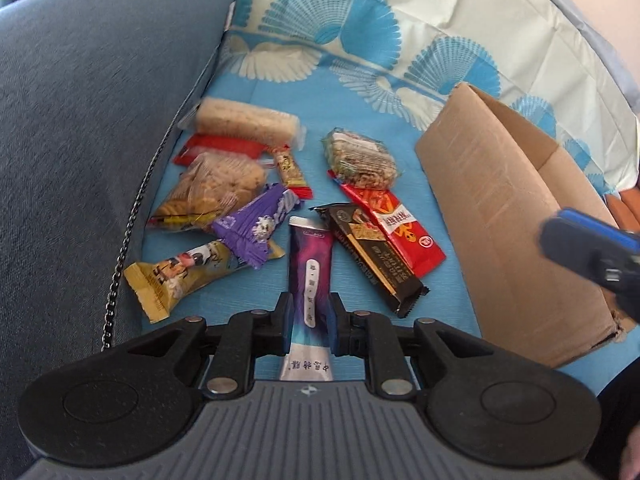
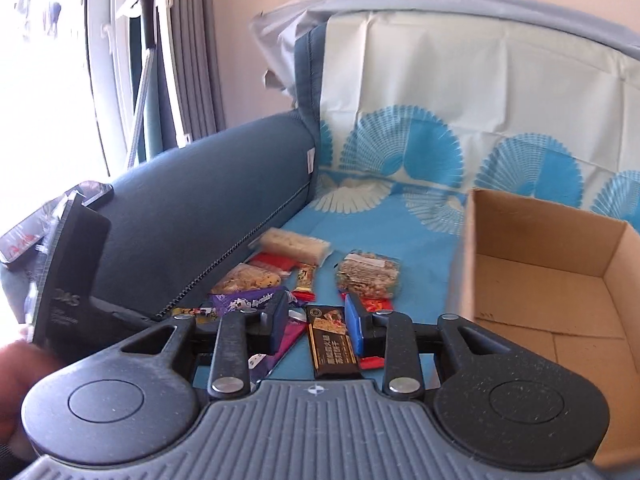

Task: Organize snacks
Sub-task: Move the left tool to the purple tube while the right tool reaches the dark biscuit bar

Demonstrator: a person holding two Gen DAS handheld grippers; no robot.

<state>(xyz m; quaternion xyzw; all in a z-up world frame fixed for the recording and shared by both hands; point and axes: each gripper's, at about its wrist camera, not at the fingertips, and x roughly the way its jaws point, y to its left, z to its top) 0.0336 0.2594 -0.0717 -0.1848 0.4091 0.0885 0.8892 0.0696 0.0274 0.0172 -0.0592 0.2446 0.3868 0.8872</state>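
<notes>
Several wrapped snacks lie on a blue cloth (image 1: 352,112) on a sofa seat. My left gripper (image 1: 310,314) is shut on a purple-and-white snack stick (image 1: 310,264), its pads pressed against both sides. A dark brown bar (image 1: 372,252) and a red bar (image 1: 404,224) lie right of it. My right gripper (image 2: 318,320) is open and empty above the dark brown bar (image 2: 330,336). An open cardboard box (image 2: 552,276) stands to the right, also in the left wrist view (image 1: 508,208). The right gripper's blue finger (image 1: 580,236) shows there too.
The blue sofa armrest (image 1: 92,140) rises left of the snacks, with a zipper chain along its base. A white and blue patterned cloth (image 2: 460,92) covers the sofa back. A purple chocolate pack (image 1: 252,228), cookie bag (image 1: 212,188) and rice cracker (image 1: 248,120) lie at left.
</notes>
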